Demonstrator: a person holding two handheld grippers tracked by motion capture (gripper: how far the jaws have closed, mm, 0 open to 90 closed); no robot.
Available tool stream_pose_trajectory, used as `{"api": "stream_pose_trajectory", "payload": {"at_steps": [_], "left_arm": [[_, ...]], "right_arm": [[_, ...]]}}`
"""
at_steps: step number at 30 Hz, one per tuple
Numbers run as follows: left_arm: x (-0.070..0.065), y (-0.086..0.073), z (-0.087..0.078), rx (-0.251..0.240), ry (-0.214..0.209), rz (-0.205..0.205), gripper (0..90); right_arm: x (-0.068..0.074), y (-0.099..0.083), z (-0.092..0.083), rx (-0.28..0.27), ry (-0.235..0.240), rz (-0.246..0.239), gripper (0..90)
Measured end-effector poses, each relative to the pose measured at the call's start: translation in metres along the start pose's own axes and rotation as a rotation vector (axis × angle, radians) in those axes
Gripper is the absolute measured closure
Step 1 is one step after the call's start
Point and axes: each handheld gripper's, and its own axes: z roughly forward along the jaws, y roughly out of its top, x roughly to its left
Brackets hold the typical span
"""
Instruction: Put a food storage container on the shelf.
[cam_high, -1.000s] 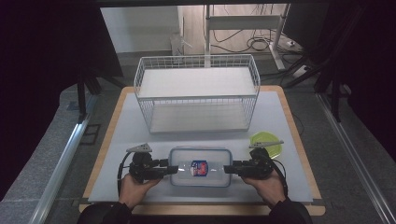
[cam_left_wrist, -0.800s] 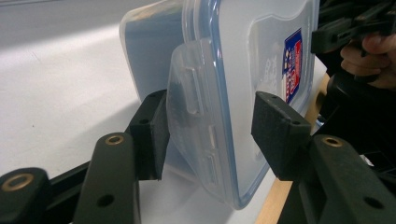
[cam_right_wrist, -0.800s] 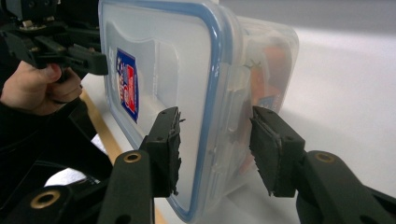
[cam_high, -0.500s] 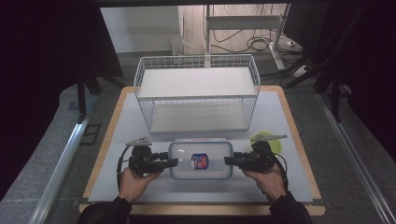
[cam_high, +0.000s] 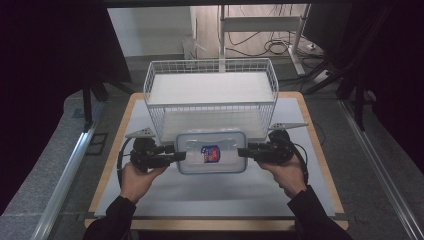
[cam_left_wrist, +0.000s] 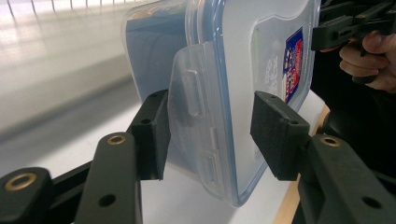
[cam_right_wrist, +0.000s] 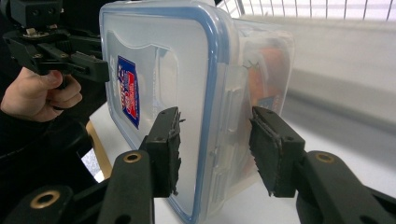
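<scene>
Both grippers have the clear lidded container, held level between them above the worktop, just at six o'clock of the white wire basket. Left gripper clamps its nine o'clock end, fingers pressed over the latch flap. Right gripper pinches the three o'clock end; its far finger seems to touch, though blur leaves doubt.
</scene>
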Motion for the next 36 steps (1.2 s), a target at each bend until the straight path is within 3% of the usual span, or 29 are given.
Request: {"api": "stream_pose_trajectory", "payload": {"at_steps": [18, 28, 36], "left_arm": [[0.01, 0.075, -0.014, -0.036, 0.025, 0.03, 48.9], [0.018, 0.108, -0.022, -0.081, 0.031, 0.028, 49.0], [0.029, 0.129, -0.02, -0.097, 0.029, 0.027, 49.0]], "right_arm": [[-0.007, 0.068, -0.007, -0.066, 0.003, -0.027, 53.7], [-0.009, 0.106, -0.009, -0.091, 0.002, -0.035, 53.6], [-0.015, 0.132, -0.008, -0.106, -0.013, -0.035, 53.1]]}}
